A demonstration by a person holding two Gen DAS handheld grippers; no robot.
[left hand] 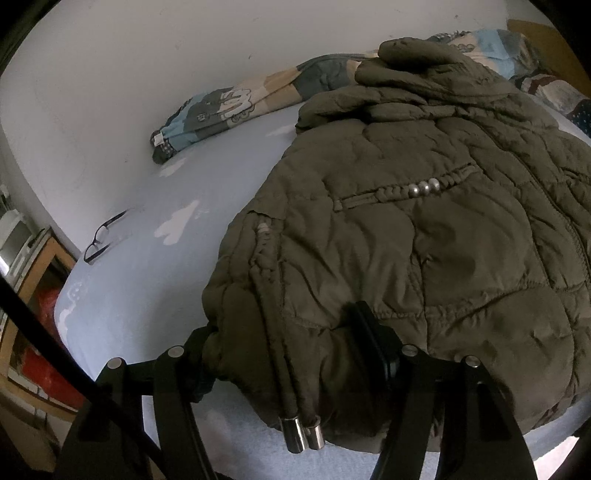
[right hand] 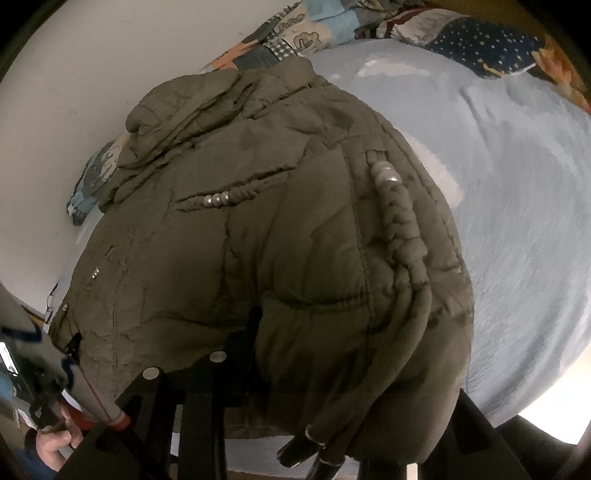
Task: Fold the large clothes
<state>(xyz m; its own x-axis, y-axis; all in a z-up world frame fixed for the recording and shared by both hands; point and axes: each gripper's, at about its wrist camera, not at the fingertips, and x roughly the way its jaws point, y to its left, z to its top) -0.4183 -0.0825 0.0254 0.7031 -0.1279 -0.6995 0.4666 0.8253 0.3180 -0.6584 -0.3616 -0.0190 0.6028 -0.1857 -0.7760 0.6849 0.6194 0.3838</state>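
An olive-green padded jacket lies spread on the light blue bed sheet, hem toward me, collar at the far end. My left gripper is shut on the jacket's near hem at its left corner; drawstrings with metal tips hang between the fingers. In the right wrist view the same jacket fills the middle. My right gripper is shut on the hem at its right corner, the bunched padding hiding the fingertips.
A patchwork quilt lies bunched along the white wall and the bed's far end. A pair of glasses rests on the sheet at the left edge. A wooden shelf with red items stands left of the bed.
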